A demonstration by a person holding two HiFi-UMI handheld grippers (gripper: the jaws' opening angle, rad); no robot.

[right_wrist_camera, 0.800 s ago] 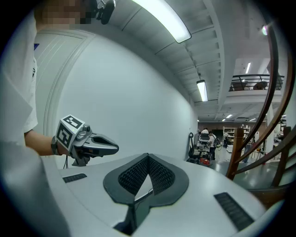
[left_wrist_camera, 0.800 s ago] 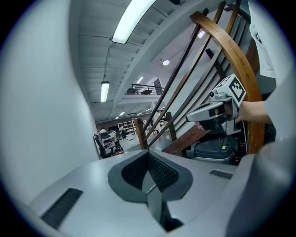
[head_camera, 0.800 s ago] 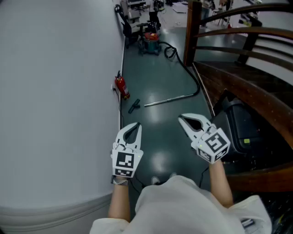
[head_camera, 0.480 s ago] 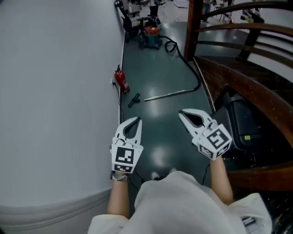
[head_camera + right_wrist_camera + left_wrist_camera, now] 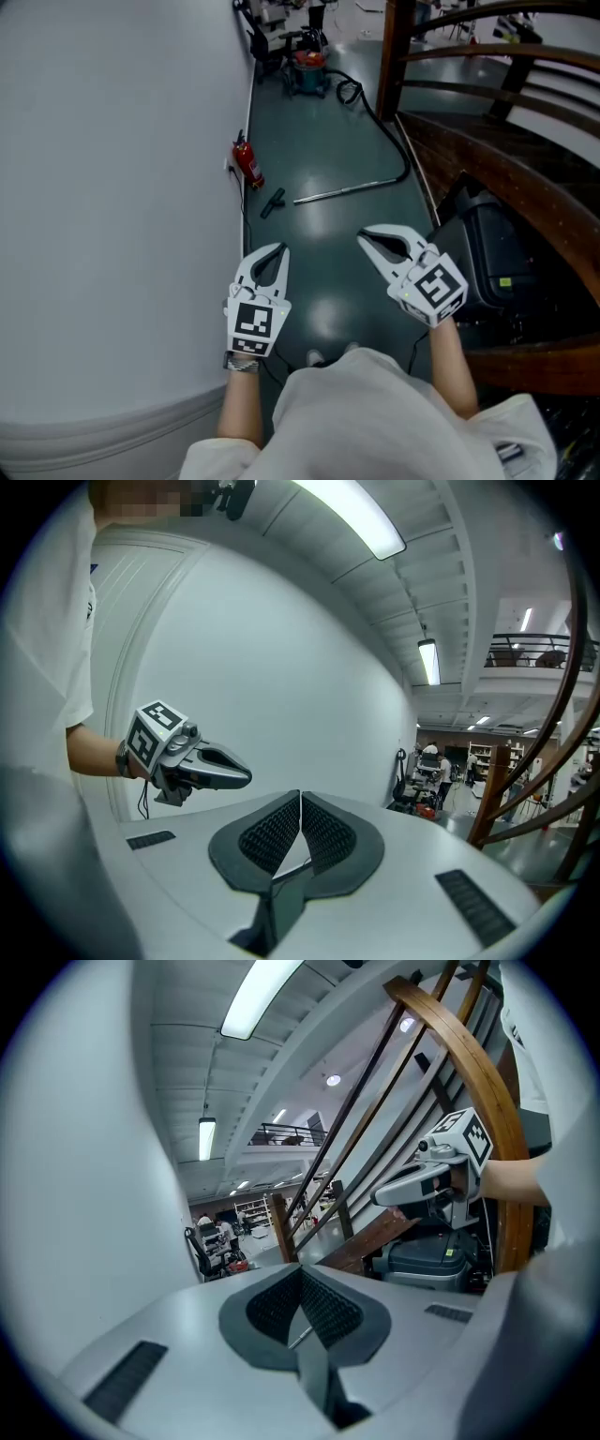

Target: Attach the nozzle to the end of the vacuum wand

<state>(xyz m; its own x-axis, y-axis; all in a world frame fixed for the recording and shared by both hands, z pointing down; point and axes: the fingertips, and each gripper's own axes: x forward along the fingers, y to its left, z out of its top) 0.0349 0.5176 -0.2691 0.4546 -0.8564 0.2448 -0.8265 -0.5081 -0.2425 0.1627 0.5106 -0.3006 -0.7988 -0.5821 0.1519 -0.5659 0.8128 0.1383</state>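
Left claw: the white left gripper (image 5: 277,253) is held out low in front of the person. Its jaws are shut tight, and the ribbed dark pads (image 5: 328,1309) press together with nothing between them.
Right claw: the white right gripper (image 5: 364,236) is alongside, well apart from the left one. Its jaws are likewise closed on nothing, and its tip angles toward the left claw.
Wand: the long silver metal vacuum wand (image 5: 342,191) lies flat on the glossy dark green floor (image 5: 319,141), well ahead of both claws.
Wand axis: it runs across the aisle. Its free end is toward the curved white wall (image 5: 112,187). Its other end is toward the foot of the brown wooden staircase (image 5: 487,178), where it joins the black hose (image 5: 409,171).
Nozzle: the small black nozzle (image 5: 273,203) lies on the floor just beyond the wand's free end, apart from it and close to the foot of the wall.
Nozzle axis: slanted, roughly along the wand's line but steeper. I cannot tell which end is the socket.
Hose: it bends back along the stair foot to the red-topped teal vacuum canister (image 5: 307,75) at the far end of the aisle.
Canister contents: the canister is closed, so nothing inside shows.
Case: a dark grey plastic case (image 5: 492,267) sits under the stairs beside the right claw. It is shut and its contents are hidden.
Extinguisher: a red fire extinguisher (image 5: 248,169) stands against the wall, just past the nozzle.
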